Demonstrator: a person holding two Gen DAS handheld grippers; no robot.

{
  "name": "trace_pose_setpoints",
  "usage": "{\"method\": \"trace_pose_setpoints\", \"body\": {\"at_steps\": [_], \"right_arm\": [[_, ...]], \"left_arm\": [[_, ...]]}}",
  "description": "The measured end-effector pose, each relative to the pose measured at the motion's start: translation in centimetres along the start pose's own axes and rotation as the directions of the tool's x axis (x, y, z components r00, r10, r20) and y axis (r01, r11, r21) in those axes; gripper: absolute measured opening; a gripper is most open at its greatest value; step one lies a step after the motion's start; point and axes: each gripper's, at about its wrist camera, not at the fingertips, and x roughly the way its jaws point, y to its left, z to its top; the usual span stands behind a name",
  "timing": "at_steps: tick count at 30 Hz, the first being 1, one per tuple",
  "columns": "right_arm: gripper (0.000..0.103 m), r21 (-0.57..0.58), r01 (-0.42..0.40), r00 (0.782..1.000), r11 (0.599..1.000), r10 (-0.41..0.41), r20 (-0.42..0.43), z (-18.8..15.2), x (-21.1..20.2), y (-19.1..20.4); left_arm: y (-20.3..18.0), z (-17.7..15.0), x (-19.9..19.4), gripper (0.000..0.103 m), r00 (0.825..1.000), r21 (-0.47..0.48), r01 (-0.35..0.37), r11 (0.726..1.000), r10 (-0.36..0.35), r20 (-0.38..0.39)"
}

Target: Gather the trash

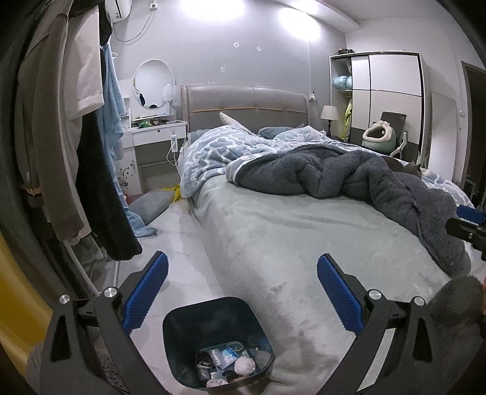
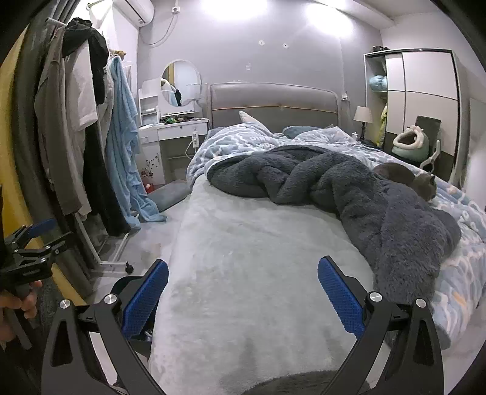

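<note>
Left wrist view shows the bed (image 1: 273, 243) filling the room from centre to 3 o'clock, a dark fleece blanket (image 1: 364, 179) heaped on it. At 6 o'clock, touching the bed's corner, stands the trash bin (image 1: 194, 328), holding wrappers and tissues (image 1: 226, 361). Left tongs (image 1: 241, 291) and right tongs (image 2: 243, 293) both gape wide, empty.

Cool, dim indoor light. Two ceiling lights (image 1: 209, 7) blown out, glare washing onto wall (image 1: 267, 60). Strong fisheye bend, black vignette at corners. Soft shadows across bed (image 2: 243, 273). Slight overall softness.
</note>
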Motion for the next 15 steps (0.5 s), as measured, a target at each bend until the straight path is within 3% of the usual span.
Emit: {"method": "trace_pose_setpoints", "body": {"at_steps": [15], "right_arm": [[0.1,-0.031,0.002,1.0,1.0,-0.003,-0.004,-0.98,-0.09,0.54]], "left_arm": [[0.55,-0.36,0.42,0.1,1.0,-0.02,-0.012,1.0,0.012,-0.015]]}}
